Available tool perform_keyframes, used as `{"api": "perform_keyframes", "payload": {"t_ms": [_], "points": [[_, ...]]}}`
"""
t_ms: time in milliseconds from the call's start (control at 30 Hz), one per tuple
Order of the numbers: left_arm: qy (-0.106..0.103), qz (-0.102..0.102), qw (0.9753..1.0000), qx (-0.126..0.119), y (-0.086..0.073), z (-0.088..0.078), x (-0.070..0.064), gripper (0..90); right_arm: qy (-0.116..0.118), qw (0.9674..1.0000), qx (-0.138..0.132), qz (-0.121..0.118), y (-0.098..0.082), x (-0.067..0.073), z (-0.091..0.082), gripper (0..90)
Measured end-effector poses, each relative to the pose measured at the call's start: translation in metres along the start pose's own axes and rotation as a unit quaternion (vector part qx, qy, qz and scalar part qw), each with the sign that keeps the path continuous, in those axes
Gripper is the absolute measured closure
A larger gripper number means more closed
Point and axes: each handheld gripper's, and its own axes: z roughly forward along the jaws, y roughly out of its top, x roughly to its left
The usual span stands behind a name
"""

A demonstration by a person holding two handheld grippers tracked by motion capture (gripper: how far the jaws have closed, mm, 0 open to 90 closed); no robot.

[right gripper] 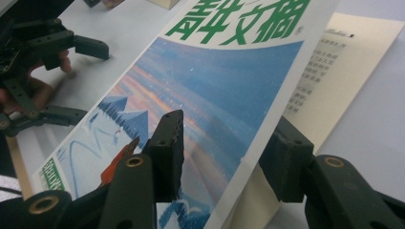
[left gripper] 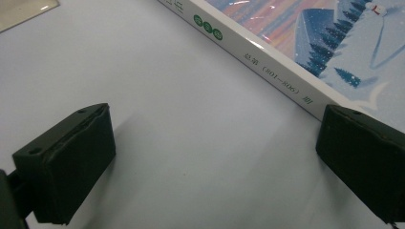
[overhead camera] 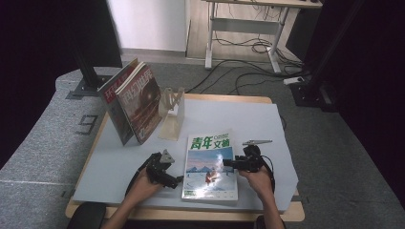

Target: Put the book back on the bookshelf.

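The right gripper (right gripper: 222, 157) has its jaws astride the lifted cover of the magazine (overhead camera: 210, 164), lying near-centre on the worktop (overhead camera: 248, 119); whether they pinch it, I cannot tell. The left gripper (left gripper: 210, 157) gapes wide beside the spine, whose print shows in its own view.

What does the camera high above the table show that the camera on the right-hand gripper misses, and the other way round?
High view alone: two red-covered magazines leaning against a clear plastic stand, a small silver clip-like object, the person's forearms, and the floor beyond with a desk frame and cables.

Right gripper view alone: the front cover is lifted, baring a cream printed page, and the right gripper has one jaw above and one jaw below that cover.

Both: the snowy-landscape magazine with green title characters, the pale grey table mat, and the left gripper beside the magazine's spine.
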Motion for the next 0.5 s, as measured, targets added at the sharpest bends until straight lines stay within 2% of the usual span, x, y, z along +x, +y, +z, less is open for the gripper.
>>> {"api": "perform_keyframes", "payload": {"t_ms": [200,367,500], "points": [[0.0,0.0,1.0,0.0,0.0,0.0,0.0,0.0,-0.004,1.0,-0.004,-0.005,0.011,0.0,0.008,53.0],[0.0,0.0,1.0,0.0,0.0,0.0,0.0,0.0,-0.001,0.9999,0.015,0.001,0.007,0.001,0.012,61.4],[0.001,0.0,1.0,0.0,0.0,0.0,0.0,0.0,0.009,0.9999,0.011,0.008,0.004,0.001,0.005,68.5]]}}
